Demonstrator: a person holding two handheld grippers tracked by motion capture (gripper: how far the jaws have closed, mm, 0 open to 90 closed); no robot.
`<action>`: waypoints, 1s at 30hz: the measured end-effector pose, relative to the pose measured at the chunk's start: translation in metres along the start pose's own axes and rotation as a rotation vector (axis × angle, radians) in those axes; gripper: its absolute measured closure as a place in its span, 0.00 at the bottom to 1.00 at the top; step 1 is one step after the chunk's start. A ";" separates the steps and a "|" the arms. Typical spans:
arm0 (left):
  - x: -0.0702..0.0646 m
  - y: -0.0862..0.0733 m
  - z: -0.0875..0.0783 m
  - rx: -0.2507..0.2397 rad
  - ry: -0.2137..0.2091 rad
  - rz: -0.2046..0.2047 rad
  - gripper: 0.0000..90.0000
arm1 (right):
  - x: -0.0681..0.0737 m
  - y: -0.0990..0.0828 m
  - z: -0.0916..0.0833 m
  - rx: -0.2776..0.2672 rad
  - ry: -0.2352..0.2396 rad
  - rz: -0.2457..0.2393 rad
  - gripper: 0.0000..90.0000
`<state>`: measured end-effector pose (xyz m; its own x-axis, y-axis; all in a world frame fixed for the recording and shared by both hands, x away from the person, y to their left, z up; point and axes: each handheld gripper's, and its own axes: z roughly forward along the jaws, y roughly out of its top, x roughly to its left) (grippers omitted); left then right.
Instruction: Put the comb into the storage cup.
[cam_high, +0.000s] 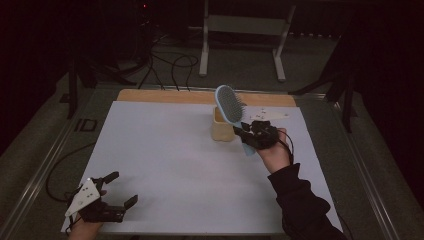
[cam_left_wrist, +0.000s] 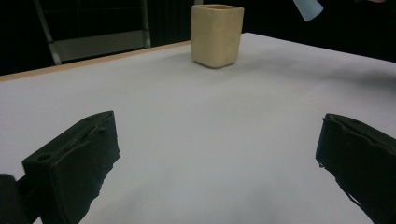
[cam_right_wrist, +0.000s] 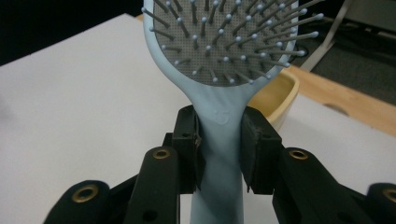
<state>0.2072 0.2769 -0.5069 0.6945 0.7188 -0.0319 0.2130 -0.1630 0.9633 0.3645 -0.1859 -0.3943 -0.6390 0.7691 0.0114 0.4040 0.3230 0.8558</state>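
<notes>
Here the right claw pinches the blue hairbrush by its handle, holding it just above the cream cup. Probably next: tip it handle-down and lower it in. The left claw rests wide open, empty, on the desk.

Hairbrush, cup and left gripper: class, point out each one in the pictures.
hairbrush (cam_right_wrist: 219, 144), right gripper view, on its light blue handle.
cup (cam_left_wrist: 217, 35), left gripper view, on its front wall.
left gripper (cam_high: 126, 188), high view, between its open fingertips.
</notes>
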 end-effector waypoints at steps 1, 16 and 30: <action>0.000 0.000 0.000 0.000 0.000 0.001 0.00 | 0.000 0.002 0.001 -0.013 -0.003 0.006 0.78; 0.000 0.000 0.000 0.000 0.000 -0.001 0.00 | -0.005 0.023 0.019 -0.118 -0.059 0.002 0.78; 0.001 0.000 0.000 0.000 -0.002 -0.001 0.00 | -0.010 0.037 0.036 -0.199 -0.094 0.000 0.78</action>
<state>0.2076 0.2774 -0.5071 0.6959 0.7174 -0.0332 0.2133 -0.1623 0.9634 0.4094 -0.1621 -0.3807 -0.5715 0.8201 -0.0283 0.2609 0.2143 0.9413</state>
